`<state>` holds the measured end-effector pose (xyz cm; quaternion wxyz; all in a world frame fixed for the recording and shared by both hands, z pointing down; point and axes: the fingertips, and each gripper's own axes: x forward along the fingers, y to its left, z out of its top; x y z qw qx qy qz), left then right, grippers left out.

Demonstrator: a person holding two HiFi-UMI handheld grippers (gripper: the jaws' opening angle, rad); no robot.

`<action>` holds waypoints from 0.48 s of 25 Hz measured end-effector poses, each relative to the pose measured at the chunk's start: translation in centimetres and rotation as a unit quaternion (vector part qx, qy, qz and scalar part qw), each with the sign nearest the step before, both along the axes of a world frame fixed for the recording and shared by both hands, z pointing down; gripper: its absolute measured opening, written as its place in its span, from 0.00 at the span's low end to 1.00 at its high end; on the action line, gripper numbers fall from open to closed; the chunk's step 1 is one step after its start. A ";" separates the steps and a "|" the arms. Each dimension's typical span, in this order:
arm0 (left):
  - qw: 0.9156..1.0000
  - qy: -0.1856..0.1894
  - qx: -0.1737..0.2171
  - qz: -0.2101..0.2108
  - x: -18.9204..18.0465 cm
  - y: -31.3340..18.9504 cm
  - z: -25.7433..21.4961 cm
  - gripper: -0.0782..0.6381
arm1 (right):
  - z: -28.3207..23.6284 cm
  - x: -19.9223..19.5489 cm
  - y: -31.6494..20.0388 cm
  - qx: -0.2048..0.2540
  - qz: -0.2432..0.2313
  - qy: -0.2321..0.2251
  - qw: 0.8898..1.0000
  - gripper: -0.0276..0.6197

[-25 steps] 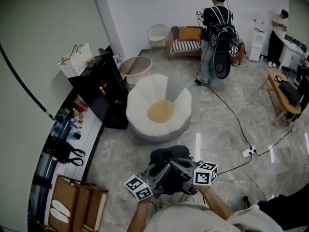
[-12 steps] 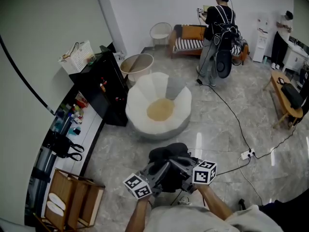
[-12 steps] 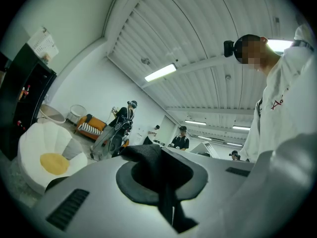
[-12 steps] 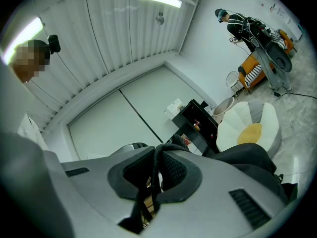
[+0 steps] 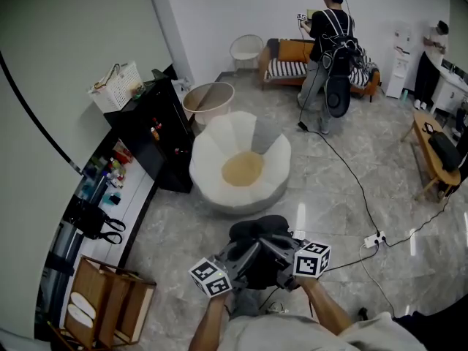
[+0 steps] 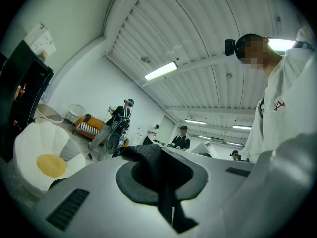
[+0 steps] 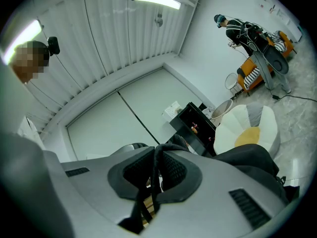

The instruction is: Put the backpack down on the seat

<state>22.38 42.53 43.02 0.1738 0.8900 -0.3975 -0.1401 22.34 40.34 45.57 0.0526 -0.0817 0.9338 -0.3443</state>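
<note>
Little changed in 1 second: the left gripper and right gripper stay clamped on straps of the backpack, so the seat farther ahead still waits.

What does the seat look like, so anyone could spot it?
Start at the black cabinet along the left wall. The seat sits on the floor just beside it. Unlike the striped sofa at the far wall, it is white, flower-shaped, with a yellow centre.

Blk backpack; seat white w/ yellow centre; sofa orange, prob. striped cushion.
</note>
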 end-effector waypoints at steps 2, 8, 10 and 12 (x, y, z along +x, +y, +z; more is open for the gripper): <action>1.000 0.000 -0.002 0.002 -0.3 -0.9 0.0 0.16 | 0.1 -0.3 -0.9 -0.003 0.004 -0.001 1.000 0.12; 1.000 0.005 -0.004 0.012 -1.7 -4.6 0.7 0.16 | 0.7 -1.7 -4.6 -0.009 0.012 0.000 1.000 0.12; 1.000 0.007 -0.001 0.015 -2.5 -6.0 0.8 0.16 | 0.9 -2.4 -6.0 -0.006 0.014 -0.001 1.000 0.12; 1.000 0.009 0.000 0.019 -3.7 -7.7 0.8 0.16 | 1.0 -3.6 -7.7 -0.005 0.016 0.000 1.000 0.12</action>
